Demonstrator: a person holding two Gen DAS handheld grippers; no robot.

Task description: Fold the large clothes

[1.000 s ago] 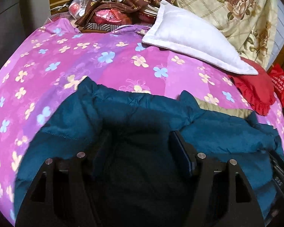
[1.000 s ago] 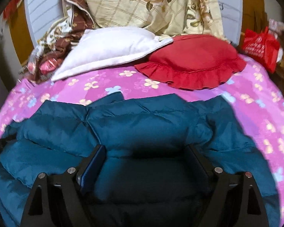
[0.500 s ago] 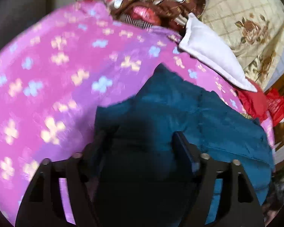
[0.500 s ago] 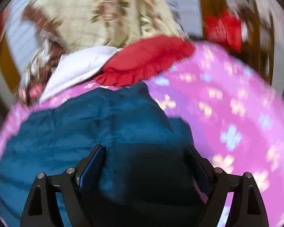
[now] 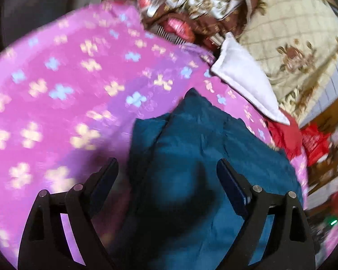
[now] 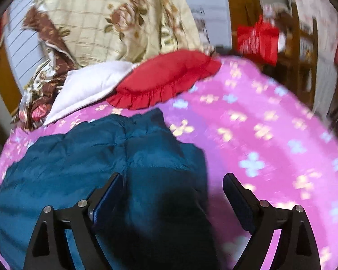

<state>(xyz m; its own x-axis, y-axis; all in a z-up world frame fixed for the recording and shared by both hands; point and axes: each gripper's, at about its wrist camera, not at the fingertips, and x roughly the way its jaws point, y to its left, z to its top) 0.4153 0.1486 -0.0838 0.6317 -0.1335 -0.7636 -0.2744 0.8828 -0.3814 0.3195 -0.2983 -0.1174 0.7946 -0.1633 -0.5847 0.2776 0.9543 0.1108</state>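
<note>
Both jaws have just been opening: the left hand-held gripper (image 5: 166,173) and the right hand-held gripper (image 6: 172,187) stand wide and released, gripping nothing — each hangs over an edge of the jacket (image 6: 97,157); the jacket, teal, puffy and quilted, lies bunched on the bed (image 6: 259,135) under its pink flowered sheet, near a white pillow (image 6: 90,90) and a frilled red cushion (image 6: 164,76).

You have a teal padded jacket (image 6: 97,157) on a magenta bedspread (image 6: 270,135) with pale flowers, a red frilled cushion (image 6: 166,76), a white pillow (image 6: 90,90).
</note>
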